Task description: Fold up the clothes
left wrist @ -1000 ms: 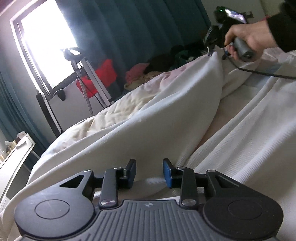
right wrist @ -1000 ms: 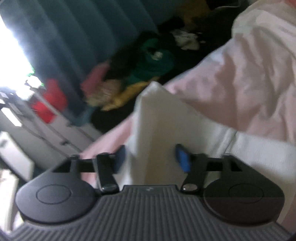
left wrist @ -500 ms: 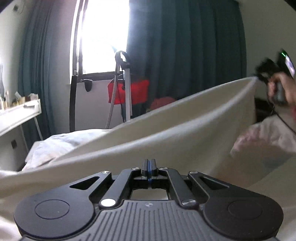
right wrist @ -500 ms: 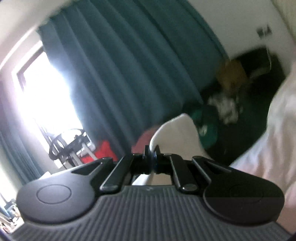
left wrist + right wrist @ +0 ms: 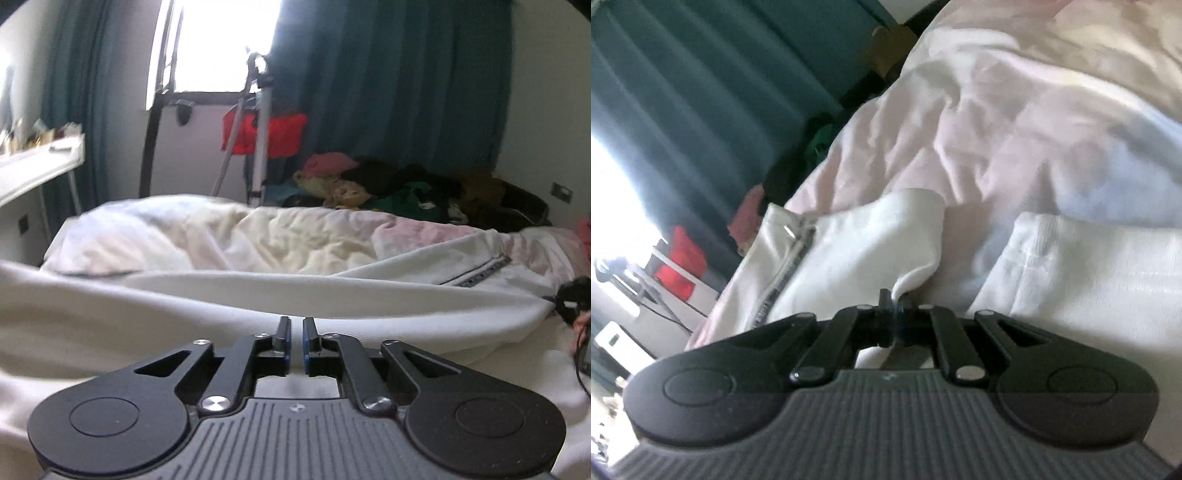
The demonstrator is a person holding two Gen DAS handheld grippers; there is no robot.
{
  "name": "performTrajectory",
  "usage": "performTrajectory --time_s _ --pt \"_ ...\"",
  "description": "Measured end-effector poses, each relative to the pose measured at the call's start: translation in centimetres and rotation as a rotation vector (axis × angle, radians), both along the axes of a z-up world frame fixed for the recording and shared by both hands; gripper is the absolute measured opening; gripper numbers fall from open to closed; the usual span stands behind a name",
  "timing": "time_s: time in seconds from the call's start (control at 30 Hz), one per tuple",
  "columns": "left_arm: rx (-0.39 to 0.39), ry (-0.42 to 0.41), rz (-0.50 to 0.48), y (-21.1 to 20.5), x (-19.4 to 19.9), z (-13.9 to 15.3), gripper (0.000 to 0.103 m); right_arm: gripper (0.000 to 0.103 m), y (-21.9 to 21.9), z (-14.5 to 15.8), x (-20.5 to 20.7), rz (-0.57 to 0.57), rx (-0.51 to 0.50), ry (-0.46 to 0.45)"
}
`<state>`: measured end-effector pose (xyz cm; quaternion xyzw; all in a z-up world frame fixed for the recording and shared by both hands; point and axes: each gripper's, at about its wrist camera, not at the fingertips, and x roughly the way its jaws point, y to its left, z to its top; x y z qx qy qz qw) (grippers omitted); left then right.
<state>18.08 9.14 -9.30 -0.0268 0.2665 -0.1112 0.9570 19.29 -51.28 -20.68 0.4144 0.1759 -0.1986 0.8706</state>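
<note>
1. Covering most of both views: the bed (image 5: 280, 236), w/ a rumpled cream-and-pink duvet; teal curtains (image 5: 391, 85) and a bright window (image 5: 218, 44) behind it.
2. White garment (image 5: 155, 314) is spread over the near part of the bed, its folded edge running left to right just ahead of the left gripper. A zipper strip (image 5: 484, 271) shows on its far right part.
3. Clothes pile (image 5: 391, 188) sits beyond the bed by the curtains, well apart from the garment; a red item (image 5: 266, 133) hangs near a tripod (image 5: 251, 140).
4. Left gripper (image 5: 294, 345): jaws nearly together, a narrow slit between the blue pads, white cloth directly under and ahead. Prob. pinching the fabric, but the view doesn't settle it.
5. Right gripper (image 5: 895, 321): jaws closed tight on a corner of the garment (image 5: 871, 236), which bunches up from the tips; zipper just left of it.
</note>
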Motion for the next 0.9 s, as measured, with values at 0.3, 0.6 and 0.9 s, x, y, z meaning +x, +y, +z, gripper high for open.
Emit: performTrajectory --time_s 0.3,0.6,0.9 --pt "-0.010 0.020 0.181 -1.0 -0.8 0.8 0.043 0.020 -3.3 -1.2 1.1 -0.009 0.201 -0.069" --pt "-0.076 0.057 0.230 -3.4 -2.5 -0.4 0.054 0.010 -4.3 -1.0 1.6 0.019 0.208 -0.143" --pt "-0.050 0.041 0.210 -4.2 -3.6 -0.3 0.054 0.006 -2.4 3.8 -1.2 -0.001 -0.103 -0.081"
